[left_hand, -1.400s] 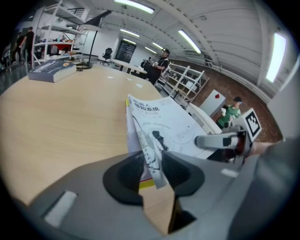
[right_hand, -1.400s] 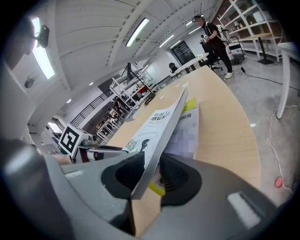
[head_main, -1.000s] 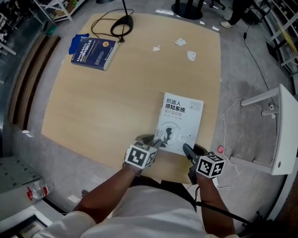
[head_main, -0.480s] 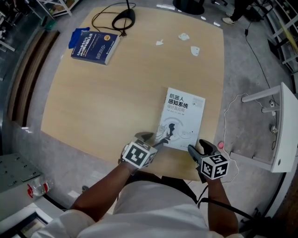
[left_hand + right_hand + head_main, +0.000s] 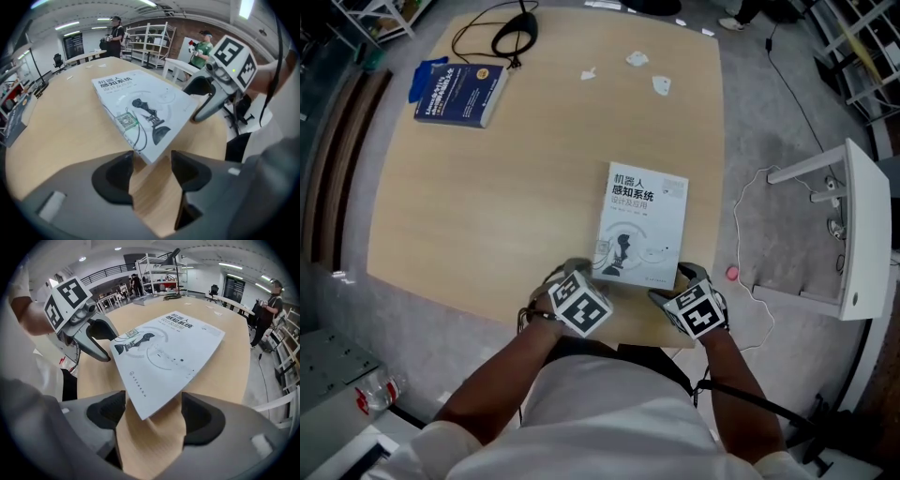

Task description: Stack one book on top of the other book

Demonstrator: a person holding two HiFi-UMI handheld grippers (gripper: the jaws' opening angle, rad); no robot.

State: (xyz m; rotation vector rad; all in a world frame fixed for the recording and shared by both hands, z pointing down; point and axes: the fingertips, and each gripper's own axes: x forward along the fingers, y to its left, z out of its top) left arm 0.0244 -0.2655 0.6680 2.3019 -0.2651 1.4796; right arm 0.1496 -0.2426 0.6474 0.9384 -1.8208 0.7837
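A white book (image 5: 639, 225) lies flat near the table's front edge. A blue book (image 5: 459, 92) lies at the far left corner. My left gripper (image 5: 573, 275) is at the white book's near left corner. In the left gripper view that corner (image 5: 143, 152) pokes between the wide jaws, and the pads stay clear of it. My right gripper (image 5: 671, 284) is at the near right corner. In the right gripper view the corner (image 5: 145, 411) likewise reaches between the wide jaws without touching the pads. Both grippers' jaws have just been opening. Each gripper shows in the other's view: right gripper (image 5: 220, 89), left gripper (image 5: 89, 333).
Paper scraps (image 5: 661, 84) and a black cabled base (image 5: 511, 37) sit at the table's far edge. A white stand (image 5: 853, 234) and a cable are on the floor to the right. The table's front edge (image 5: 487, 314) runs just under both grippers.
Both grippers have opened wider and rolled. They have come down toward the white book's near corners. The book itself has not shifted on the table.
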